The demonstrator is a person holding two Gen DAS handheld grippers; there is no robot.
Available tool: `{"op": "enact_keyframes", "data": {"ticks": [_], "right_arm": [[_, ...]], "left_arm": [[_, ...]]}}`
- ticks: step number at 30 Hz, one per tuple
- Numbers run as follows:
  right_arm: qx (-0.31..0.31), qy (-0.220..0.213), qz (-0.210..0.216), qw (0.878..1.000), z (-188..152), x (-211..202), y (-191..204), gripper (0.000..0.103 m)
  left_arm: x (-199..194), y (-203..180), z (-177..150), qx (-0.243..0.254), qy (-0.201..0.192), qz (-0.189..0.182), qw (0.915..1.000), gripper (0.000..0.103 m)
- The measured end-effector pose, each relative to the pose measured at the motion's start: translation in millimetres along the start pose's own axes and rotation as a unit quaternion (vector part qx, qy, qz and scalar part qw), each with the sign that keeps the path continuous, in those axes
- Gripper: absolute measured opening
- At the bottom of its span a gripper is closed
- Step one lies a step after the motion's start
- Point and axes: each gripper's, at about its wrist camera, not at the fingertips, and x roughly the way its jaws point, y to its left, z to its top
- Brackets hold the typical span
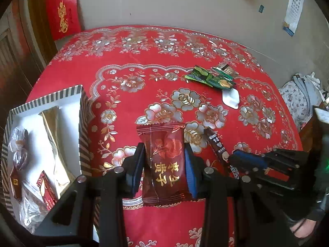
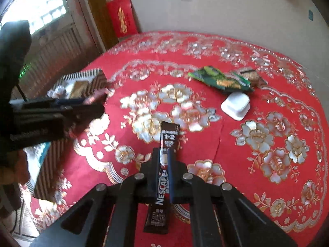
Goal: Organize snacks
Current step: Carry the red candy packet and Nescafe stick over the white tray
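Two snacks are up off the tabletop (image 1: 115, 57) at once, likely so both reach the striped box (image 1: 61, 94) in one trip: the left gripper (image 1: 164, 160) has its jaws clamped on a red packet (image 1: 164, 154), the right gripper (image 2: 164, 160) has its jaws shut tight on a thin coffee stick (image 2: 167, 138). Green packets (image 1: 209, 78) and a white tub (image 1: 231, 99) wait farther back. A red floral cloth covers the round top; beige wall, a calendar (image 1: 293, 10) and a red poster (image 1: 62, 12) sit behind.
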Motion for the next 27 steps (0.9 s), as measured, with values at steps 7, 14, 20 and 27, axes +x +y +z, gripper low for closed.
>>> {"op": "enact_keyframes", "data": {"ticks": [7,14,20,27], "right_arm": [[-0.01,0.003,-0.018,1.0,1,-1,0,0.048],[-0.081,0.064,-0.037,0.994,2,22,16,0.018],[-0.06,0.057,0.01,0.997,-1,11,6,0.008],[-0.036,0.024,0.041,0.998,1,-3,17,0.008]], "left_arm": [[1,-5,1,0.008,0.0,-0.007,0.9999,0.038],[2,-1,-1,0.0,0.006,-0.021,0.9998,0.039],[-5,8,-2,-0.004,0.001,-0.021,0.9998,0.039],[-17,16,-4,-0.002,-0.007,-0.01,0.9999,0.039]]}}
